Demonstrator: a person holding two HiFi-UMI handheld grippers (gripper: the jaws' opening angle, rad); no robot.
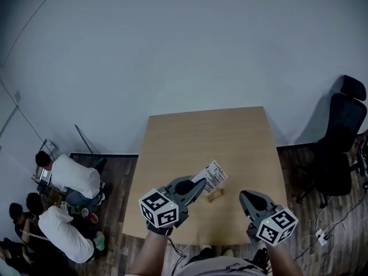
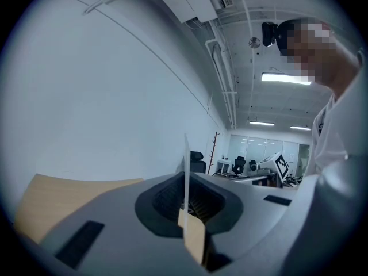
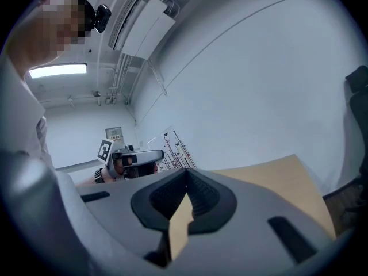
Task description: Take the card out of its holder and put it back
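My left gripper (image 1: 199, 184) is shut on the lower corner of a white printed card (image 1: 213, 175), which it holds tilted above the wooden table (image 1: 190, 142). In the left gripper view the card (image 2: 186, 160) shows edge-on, clamped between the jaws of that gripper (image 2: 186, 183). A small wooden card holder (image 1: 215, 195) lies on the table just right of the card's lower end, with nothing in it. To the right, my right gripper (image 1: 244, 196) is shut and holds nothing. From the right gripper view (image 3: 185, 180) the card (image 3: 172, 148) appears at the far left.
A black office chair (image 1: 339, 148) stands right of the table, with a power strip (image 1: 321, 237) on the floor near it. Two people in white shirts (image 1: 72, 177) crouch on the floor at the left. The table's near edge lies right under the grippers.
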